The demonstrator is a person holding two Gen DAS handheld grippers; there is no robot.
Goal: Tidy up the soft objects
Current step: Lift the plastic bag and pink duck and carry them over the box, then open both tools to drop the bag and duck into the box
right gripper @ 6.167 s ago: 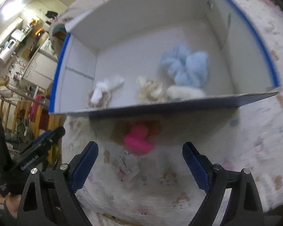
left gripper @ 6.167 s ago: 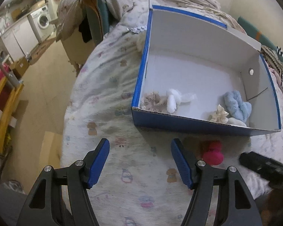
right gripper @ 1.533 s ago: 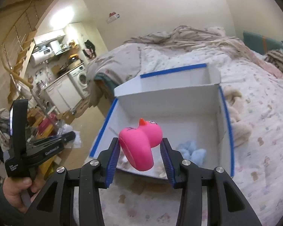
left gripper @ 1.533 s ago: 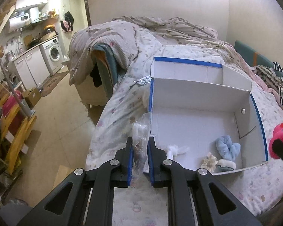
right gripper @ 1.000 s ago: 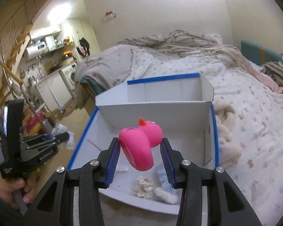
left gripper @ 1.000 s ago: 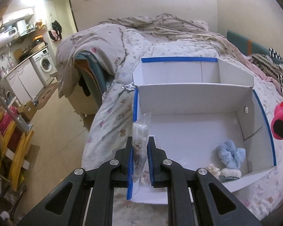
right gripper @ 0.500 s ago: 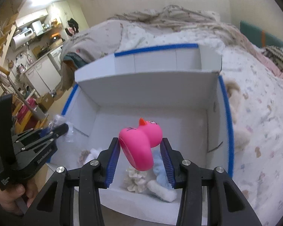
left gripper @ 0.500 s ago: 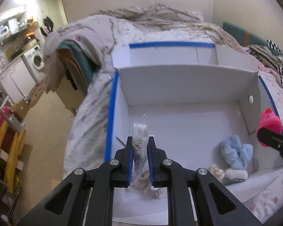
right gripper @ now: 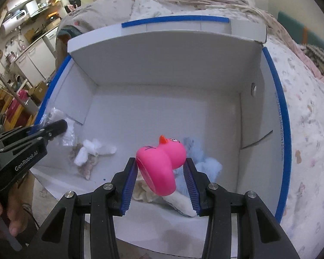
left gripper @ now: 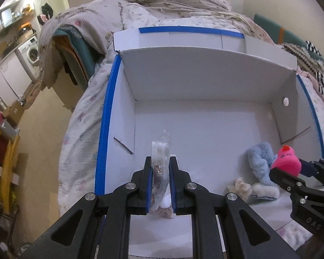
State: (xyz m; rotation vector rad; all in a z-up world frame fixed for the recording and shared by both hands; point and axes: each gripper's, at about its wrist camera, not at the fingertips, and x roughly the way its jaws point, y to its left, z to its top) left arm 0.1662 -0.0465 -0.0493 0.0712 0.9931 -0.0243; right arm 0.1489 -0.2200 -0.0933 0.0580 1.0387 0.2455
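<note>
Over the white box [left gripper: 110,112] on the bed [left gripper: 80,127], the left gripper [left gripper: 159,185] pinches a clear plastic bag [left gripper: 161,151] (something small inside), and at the right the right gripper [right gripper: 161,180] squeezes a pink rubber duck [right gripper: 159,164] above the blue fluffy toy [left gripper: 260,161].

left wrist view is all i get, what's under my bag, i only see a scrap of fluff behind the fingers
Observer: A beige scrunchie with a white fluffy piece on it, lying on the floor of the box.
Operator: is the duck fully held
Observer: Yes, the right gripper clamps the pink duck at both sides, beak pointing away.
Operator: whats below the duck
Observer: The blue plush and a cream piece.
</note>
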